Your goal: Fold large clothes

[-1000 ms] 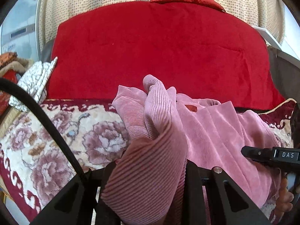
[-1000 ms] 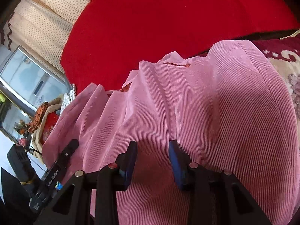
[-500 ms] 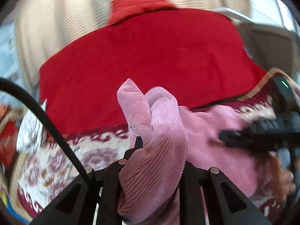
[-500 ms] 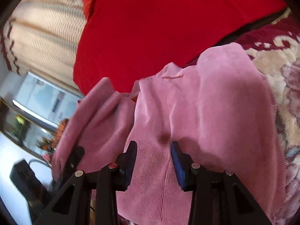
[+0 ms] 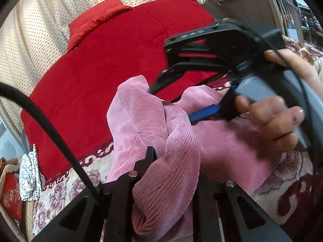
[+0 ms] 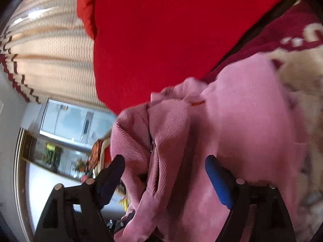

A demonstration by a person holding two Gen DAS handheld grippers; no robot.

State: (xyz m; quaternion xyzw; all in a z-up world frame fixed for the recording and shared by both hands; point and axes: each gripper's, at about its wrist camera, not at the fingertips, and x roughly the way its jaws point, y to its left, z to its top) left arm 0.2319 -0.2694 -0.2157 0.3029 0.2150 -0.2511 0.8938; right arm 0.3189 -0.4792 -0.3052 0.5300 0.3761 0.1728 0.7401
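Observation:
A pink corduroy garment [image 5: 228, 141] lies bunched on a floral bed cover [image 5: 66, 185]. My left gripper [image 5: 171, 173] is shut on a thick fold of the pink garment and holds it up. My right gripper [image 6: 165, 173] is open, its jaws wide apart on either side of a raised ridge of the same garment [image 6: 171, 133]. In the left wrist view the right gripper [image 5: 193, 98] reaches in from the right, held by a hand [image 5: 276, 117], its blue finger [image 5: 203, 113] against the fabric just beyond the left gripper's fold.
A big red quilt [image 5: 113, 64] is heaped behind the garment, with a dotted cream curtain [image 5: 40, 26] behind it. A black cable [image 5: 46, 125] crosses the left wrist view. Patterned items [image 5: 28, 173] lie at the bed's left edge. A window [image 6: 66, 121] is at left.
My right gripper has opened wide and swung over towards the left gripper's fold. My left gripper has lifted its fold and turned to the right.

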